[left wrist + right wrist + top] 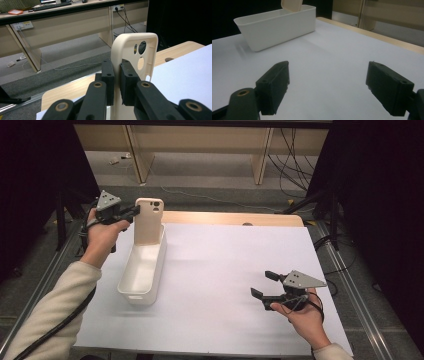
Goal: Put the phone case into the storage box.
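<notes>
Left gripper point(131, 212): you have it clenched on the phone case point(149, 220), its jaws pinching the case's left edge from the side.
Phone case: it stands upright, camera holes at the top, with its lower end inside the far end of the white bin point(142, 272). In your left gripper view the case point(135, 60) rises straight up from between the pads point(108, 75), one on each face of the edge.
White bin: long and narrow, it sits on the left part of the table point(225, 285), one short end toward you.
Right gripper point(264, 284): released, jaws wide apart and holding nothing, low over the table's right side, well apart from the bin point(277, 25) and case.
</notes>
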A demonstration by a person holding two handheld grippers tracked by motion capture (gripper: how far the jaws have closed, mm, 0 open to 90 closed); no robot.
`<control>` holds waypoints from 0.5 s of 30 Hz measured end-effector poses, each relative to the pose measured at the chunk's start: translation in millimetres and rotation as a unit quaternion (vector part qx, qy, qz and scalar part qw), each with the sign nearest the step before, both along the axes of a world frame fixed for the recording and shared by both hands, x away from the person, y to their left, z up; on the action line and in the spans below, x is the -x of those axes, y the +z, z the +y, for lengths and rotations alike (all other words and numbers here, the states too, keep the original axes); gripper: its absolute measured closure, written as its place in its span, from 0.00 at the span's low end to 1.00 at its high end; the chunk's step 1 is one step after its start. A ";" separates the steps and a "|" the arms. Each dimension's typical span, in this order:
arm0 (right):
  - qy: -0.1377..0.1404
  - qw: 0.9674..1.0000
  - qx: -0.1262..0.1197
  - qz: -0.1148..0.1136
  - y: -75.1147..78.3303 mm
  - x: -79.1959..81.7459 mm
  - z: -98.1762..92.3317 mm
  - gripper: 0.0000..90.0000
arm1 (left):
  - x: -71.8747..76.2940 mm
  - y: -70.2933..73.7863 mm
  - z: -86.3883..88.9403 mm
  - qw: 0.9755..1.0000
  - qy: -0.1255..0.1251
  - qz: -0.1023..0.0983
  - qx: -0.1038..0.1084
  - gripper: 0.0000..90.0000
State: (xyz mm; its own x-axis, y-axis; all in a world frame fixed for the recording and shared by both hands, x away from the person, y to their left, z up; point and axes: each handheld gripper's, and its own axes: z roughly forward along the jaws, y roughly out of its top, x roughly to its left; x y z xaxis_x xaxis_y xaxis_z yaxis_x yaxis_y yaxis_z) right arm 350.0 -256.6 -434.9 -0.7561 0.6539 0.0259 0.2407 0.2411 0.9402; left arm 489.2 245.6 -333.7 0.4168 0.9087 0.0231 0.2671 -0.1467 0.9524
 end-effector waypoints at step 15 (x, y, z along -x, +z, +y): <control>-0.005 1.000 -0.003 0.013 1.7 2.5 -0.8 0.23 | -2.3 -0.7 -3.0 1.000 -0.003 -0.001 0.002 0.92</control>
